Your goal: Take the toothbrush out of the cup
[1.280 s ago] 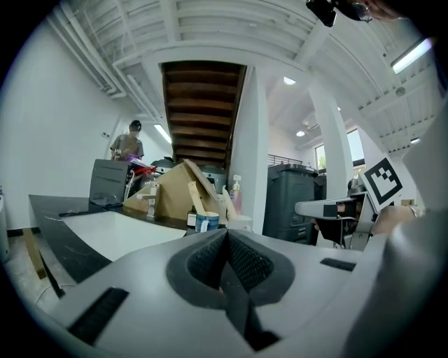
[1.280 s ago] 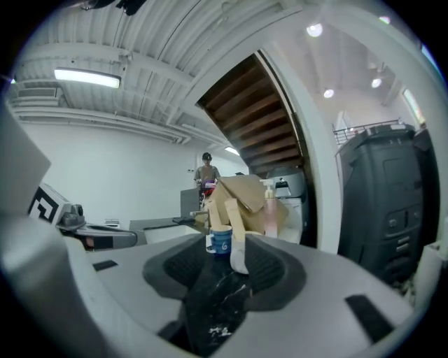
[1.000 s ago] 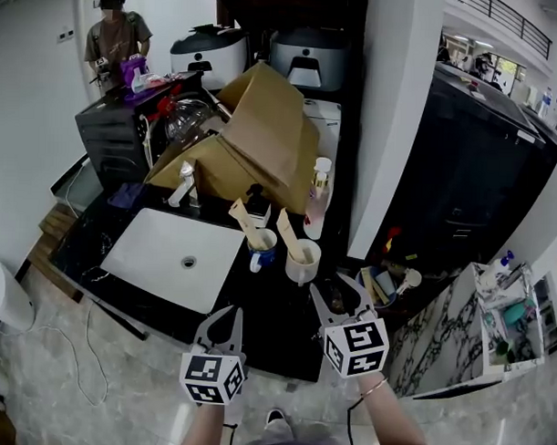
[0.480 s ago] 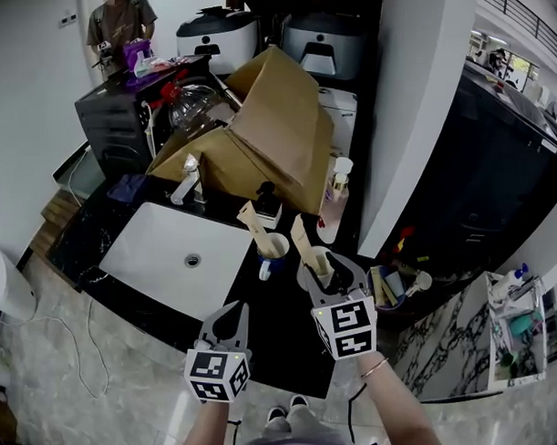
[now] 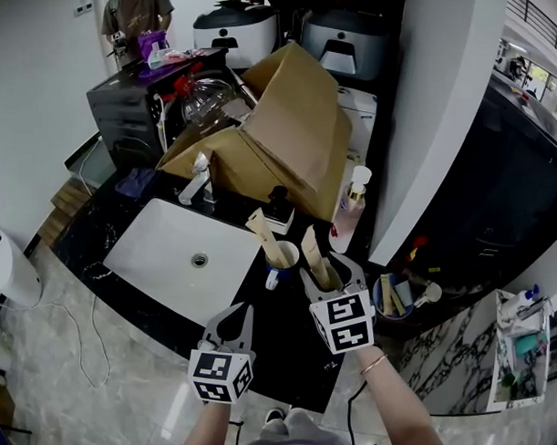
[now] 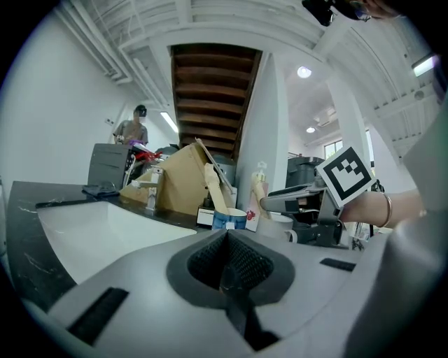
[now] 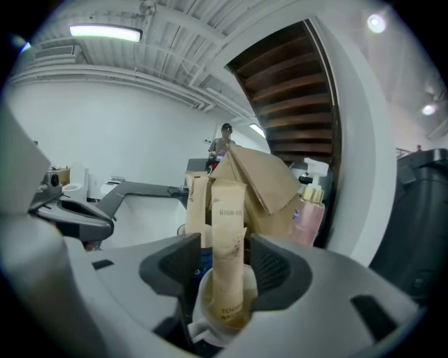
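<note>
Two cups stand on the black counter, each with a paper-wrapped toothbrush upright in it. My right gripper [image 5: 331, 272] is open around the white cup [image 5: 329, 275]; its jaws have just been opening. In the right gripper view [image 7: 225, 255] the white cup [image 7: 222, 311] and its toothbrush pack [image 7: 227, 231] sit between the pads. The blue cup [image 5: 280, 259] with the other toothbrush pack [image 5: 262, 229] stands just to the left. My left gripper [image 5: 236, 316] hangs lower left, short of the cups, shut with nothing in it [image 6: 225, 239].
A white sink [image 5: 159, 258] with a faucet [image 5: 197, 176] lies left of the cups. A cardboard box [image 5: 295, 126], a black dispenser [image 5: 279, 206] and a soap bottle [image 5: 351, 210] stand behind. A holder of small items [image 5: 399, 294] is at right. A person [image 5: 138, 7] stands far back.
Both grippers have moved forward toward the cups. The right gripper has come up around the white cup and its jaws stand wider. The left gripper has stayed shut.
</note>
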`<state>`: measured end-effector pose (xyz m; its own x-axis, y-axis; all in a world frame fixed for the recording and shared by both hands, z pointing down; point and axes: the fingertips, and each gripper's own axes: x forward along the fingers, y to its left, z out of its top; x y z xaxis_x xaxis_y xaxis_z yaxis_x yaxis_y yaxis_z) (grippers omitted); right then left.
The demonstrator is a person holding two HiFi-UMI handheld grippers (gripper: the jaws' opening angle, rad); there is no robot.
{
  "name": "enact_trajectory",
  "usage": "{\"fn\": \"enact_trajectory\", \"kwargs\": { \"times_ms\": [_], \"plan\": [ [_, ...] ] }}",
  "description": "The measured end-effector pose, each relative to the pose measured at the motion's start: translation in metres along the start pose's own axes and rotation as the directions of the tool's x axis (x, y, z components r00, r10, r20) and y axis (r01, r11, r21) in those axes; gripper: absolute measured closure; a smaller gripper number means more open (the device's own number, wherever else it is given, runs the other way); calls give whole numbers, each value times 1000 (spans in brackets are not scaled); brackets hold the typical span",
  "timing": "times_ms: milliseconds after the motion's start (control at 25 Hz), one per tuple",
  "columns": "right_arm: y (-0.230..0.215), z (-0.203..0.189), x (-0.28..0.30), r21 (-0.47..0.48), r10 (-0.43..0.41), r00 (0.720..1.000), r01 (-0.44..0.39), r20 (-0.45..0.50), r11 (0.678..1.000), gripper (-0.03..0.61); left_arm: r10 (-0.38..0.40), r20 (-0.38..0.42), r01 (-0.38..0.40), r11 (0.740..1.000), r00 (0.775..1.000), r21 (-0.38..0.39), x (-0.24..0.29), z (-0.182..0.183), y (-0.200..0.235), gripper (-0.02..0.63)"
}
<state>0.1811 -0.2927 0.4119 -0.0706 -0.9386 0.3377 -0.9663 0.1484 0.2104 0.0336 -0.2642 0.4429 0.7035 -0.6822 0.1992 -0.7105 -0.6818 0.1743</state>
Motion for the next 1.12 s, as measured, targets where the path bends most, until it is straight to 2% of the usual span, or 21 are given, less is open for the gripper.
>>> {"fn": "enact_trajectory", "kwargs": {
  "times_ms": [280, 680, 840, 1120],
  "plan": [
    [-2, -4, 11, -23, 22, 999, -23, -25, 999, 371, 21, -11, -21, 1000, 1000, -1, 6, -3, 1, 612],
    [-4, -2, 6, -27, 14, 1000, -15, -20, 1000, 462, 30, -5, -30, 1000, 1000, -5, 6, -1, 0, 612],
    [-6, 1, 0, -22, -6, 1000, 6, 8, 1000, 519, 37, 2, -37, 999, 999, -1, 1, 1, -1, 612],
    [-10, 24, -24, -7, -60, 990, 61, 125, 998, 532, 44, 15, -44, 999, 999, 6, -12, 4, -3, 612]
  ]
}}
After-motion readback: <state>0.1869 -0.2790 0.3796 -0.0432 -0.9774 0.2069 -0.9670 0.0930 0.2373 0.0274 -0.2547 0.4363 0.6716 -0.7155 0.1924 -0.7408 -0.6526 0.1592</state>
